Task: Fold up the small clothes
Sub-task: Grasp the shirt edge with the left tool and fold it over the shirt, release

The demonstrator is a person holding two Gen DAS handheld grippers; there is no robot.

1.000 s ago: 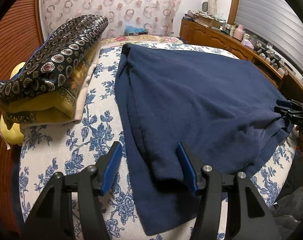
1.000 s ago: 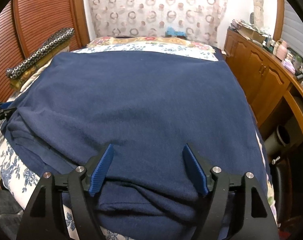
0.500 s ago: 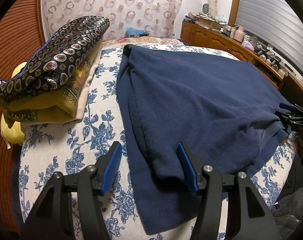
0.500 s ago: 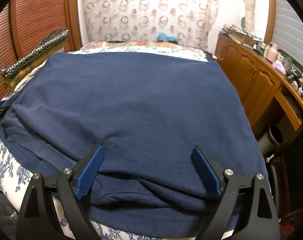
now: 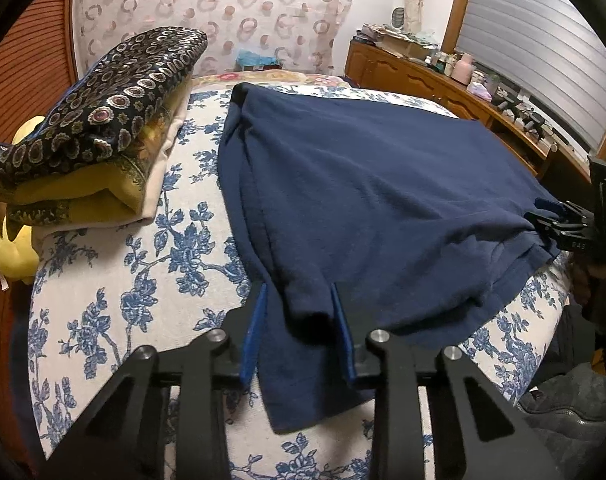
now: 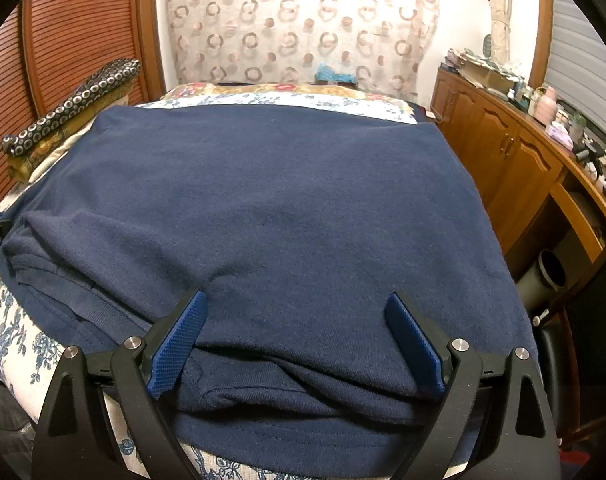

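Lying spread over the blue-flowered bed cover, the navy garment fills most of the left wrist view, its folded near edge bunched into a ridge that runs toward the camera. The left gripper straddles that ridge, its jaws closing, with the fabric fold between the blue pads; both pads look to be against the cloth, though how firmly they press on it I cannot tell. To the left, a stack of folded patterned blankets sits on the cover, a yellow soft item tucked under its near end. At the far right edge the right gripper sits at the garment's other near corner.

From the right wrist view, the navy garment covers nearly the whole bed, with doubled layers and a stitched hem at the near edge. The right gripper stands spread wide over those layers, its blue pads well apart and resting at the cloth's surface without pinching anything. A wooden sideboard runs along the right, and the blanket stack shows at far left.
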